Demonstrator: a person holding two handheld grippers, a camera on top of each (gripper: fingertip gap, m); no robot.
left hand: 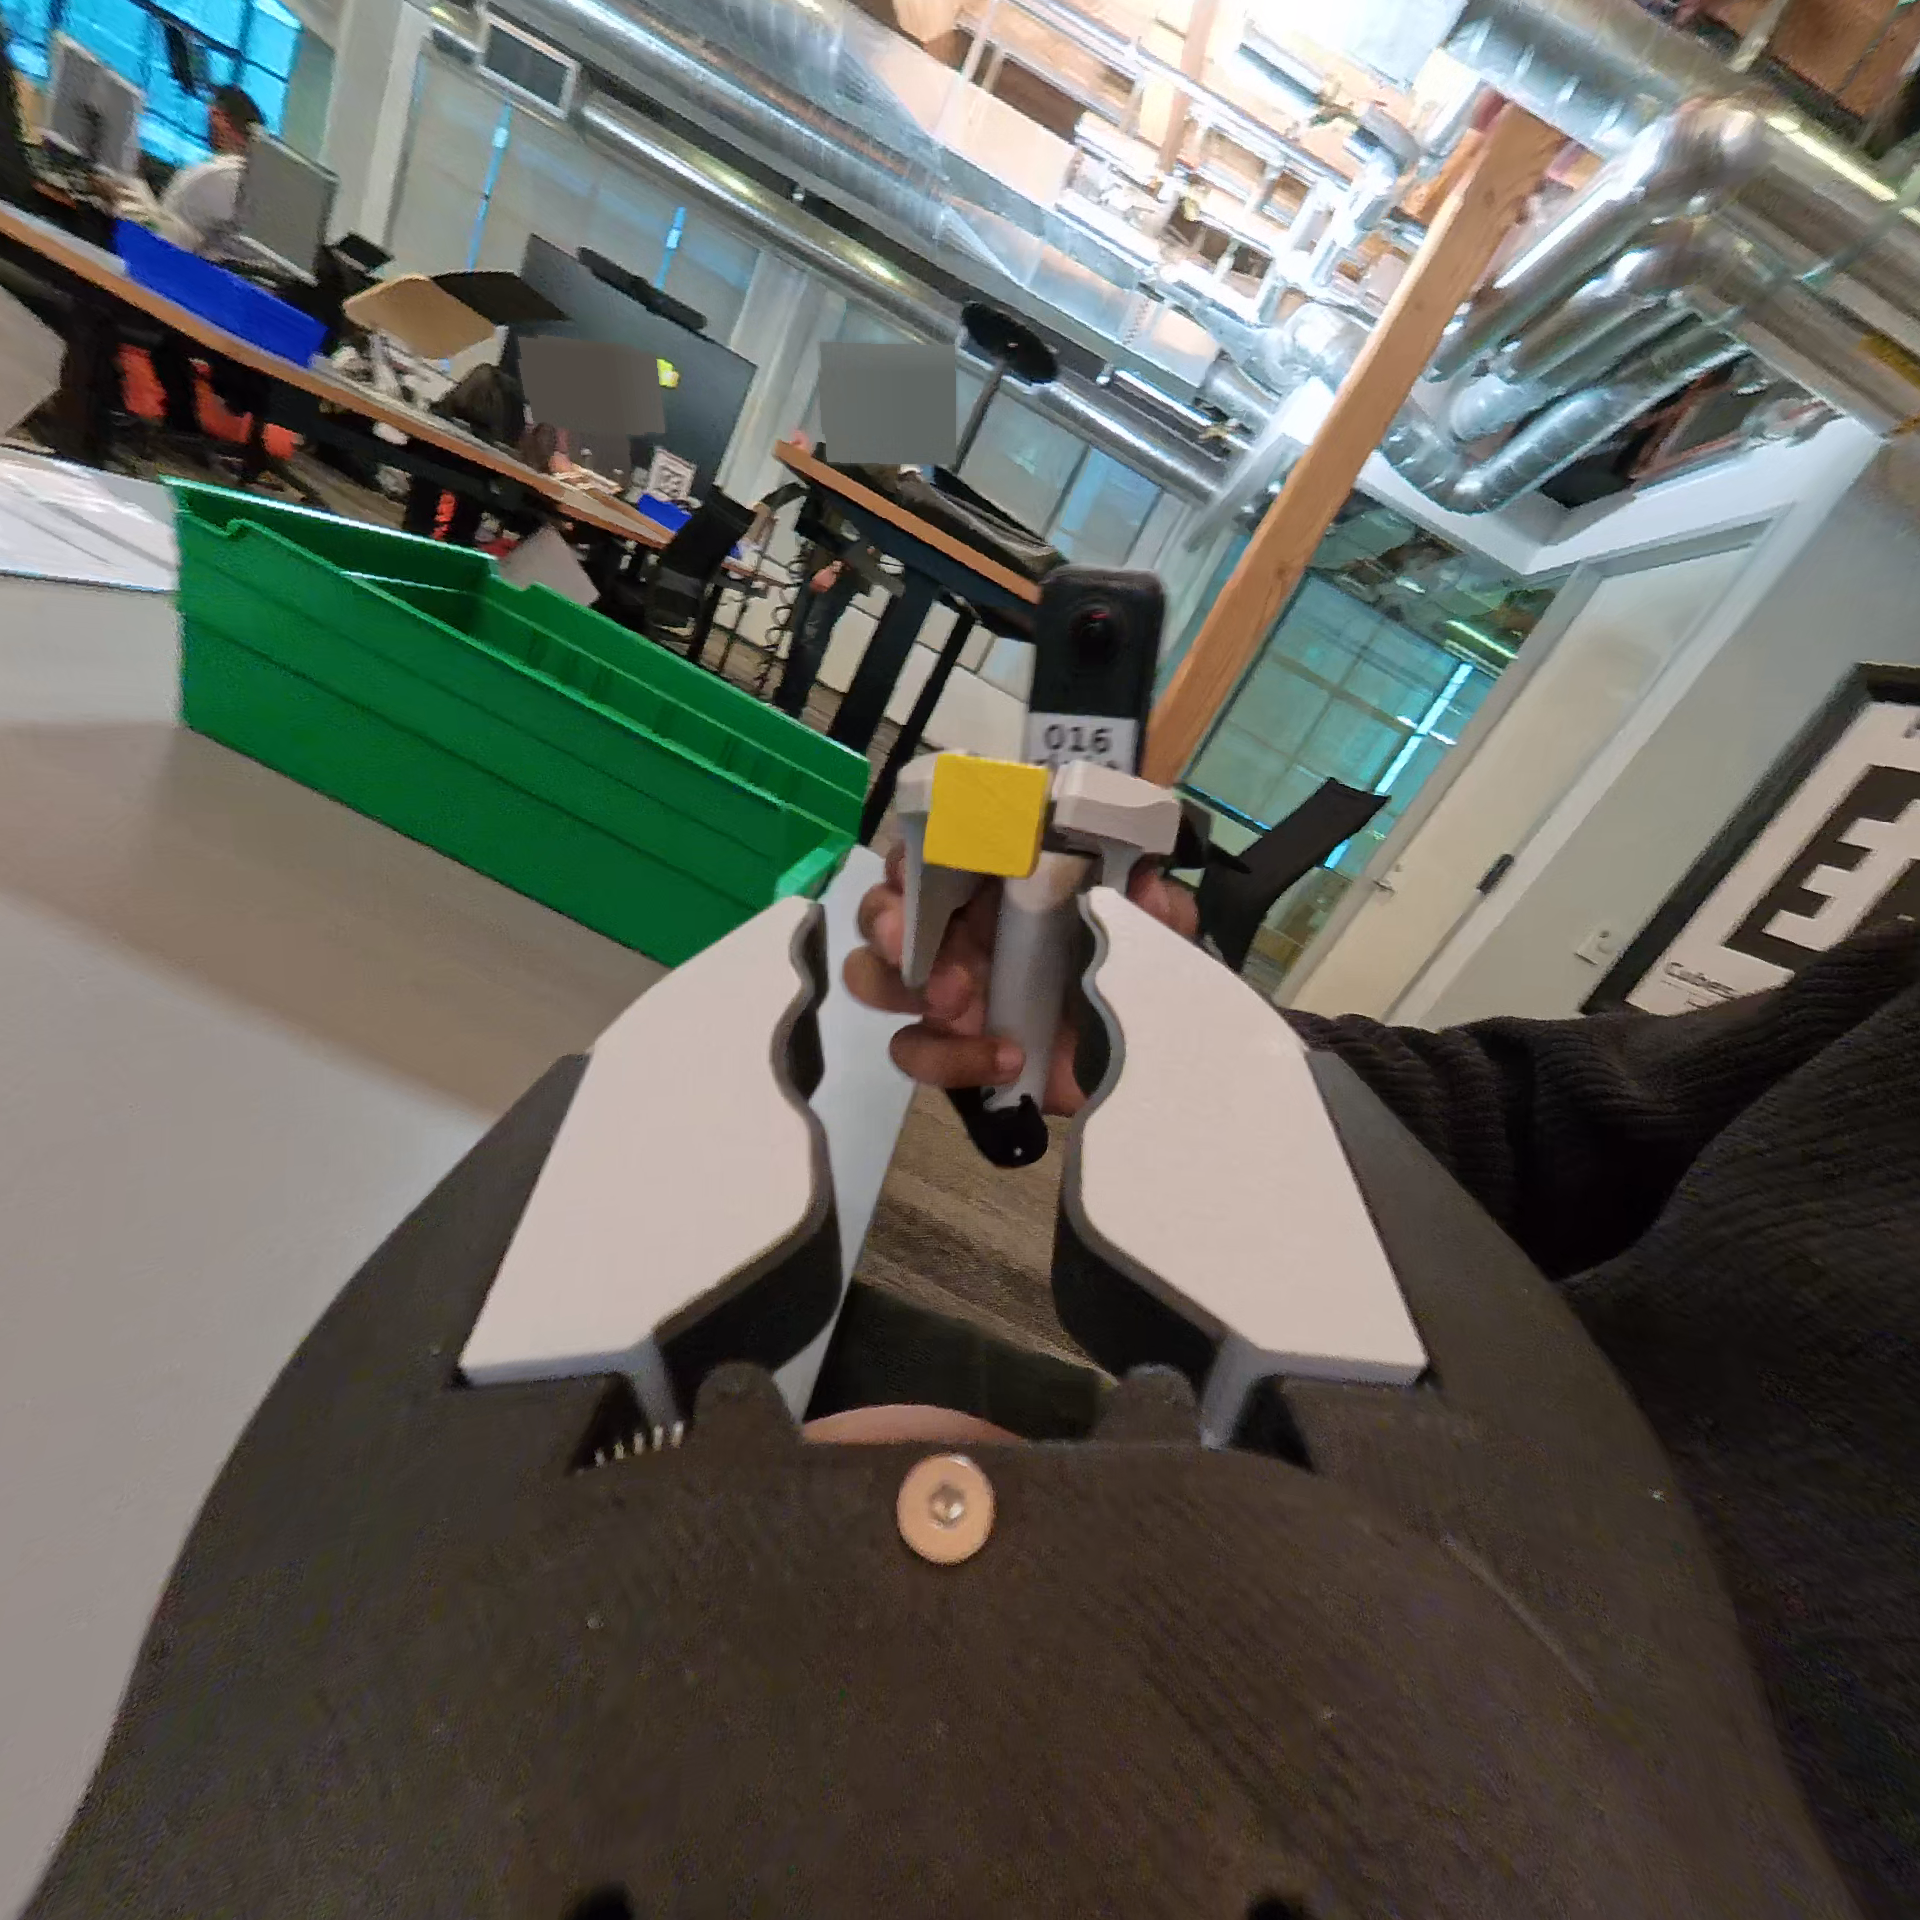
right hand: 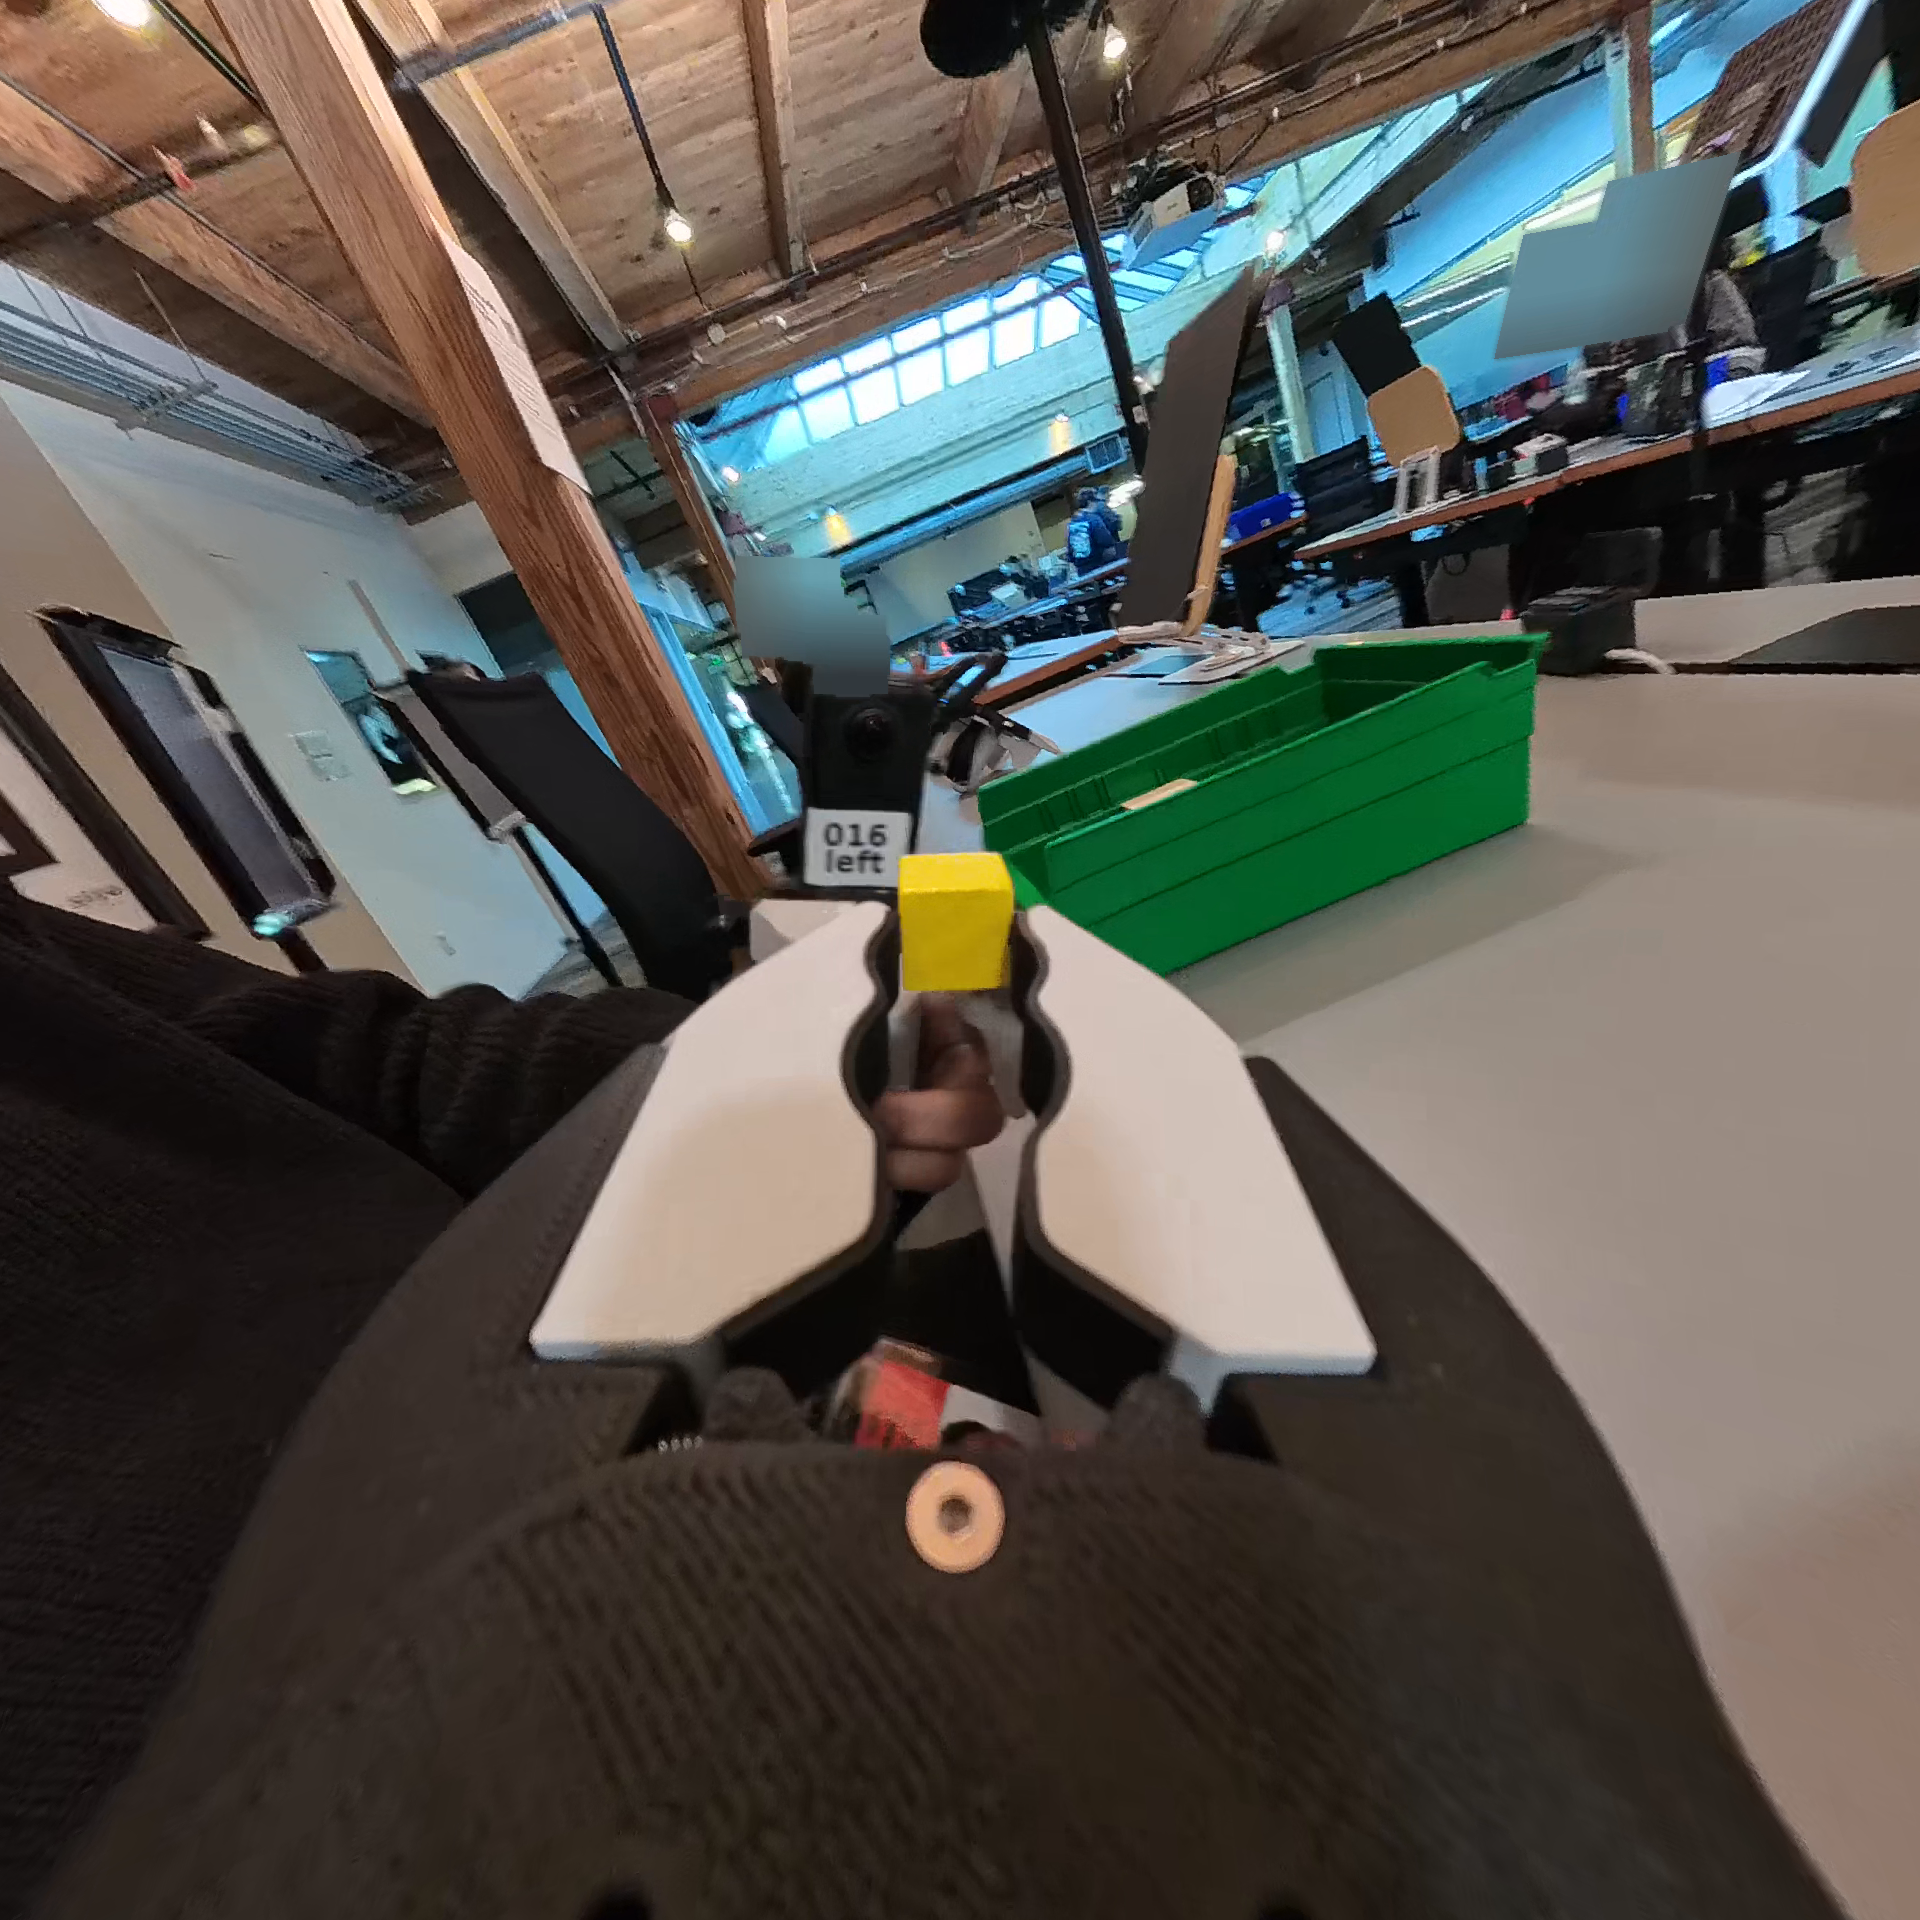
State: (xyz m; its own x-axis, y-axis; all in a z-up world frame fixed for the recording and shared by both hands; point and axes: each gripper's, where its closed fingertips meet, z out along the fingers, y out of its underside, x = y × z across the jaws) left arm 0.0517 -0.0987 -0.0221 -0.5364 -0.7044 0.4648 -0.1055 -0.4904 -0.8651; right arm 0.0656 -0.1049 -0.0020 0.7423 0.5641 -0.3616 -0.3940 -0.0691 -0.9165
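Left wrist view: the left gripper (left hand: 951, 956) stands spread and empty; just beyond its tips the right gripper (left hand: 987, 821), held in a hand (left hand: 935, 987), pinches a yellow cube (left hand: 985, 812). A green bin (left hand: 468, 707) sits left of the cube on the grey table (left hand: 208, 987).

Right wrist view: the right gripper (right hand: 954, 930) clamps the yellow cube (right hand: 954, 920) at its tips, raised above the table (right hand: 1558, 1039); the green bin (right hand: 1278, 769) lies right of the cube, well apart.

We see bright, even indoor light in both views. Daylight enters through far windows (right hand: 914, 374), bluish; ceiling bulbs (right hand: 677, 224) glow warm. Shadows soft. Strong fisheye bending at edges. Background desks slightly blurred; green bin (left hand: 499, 717) edges smeared.
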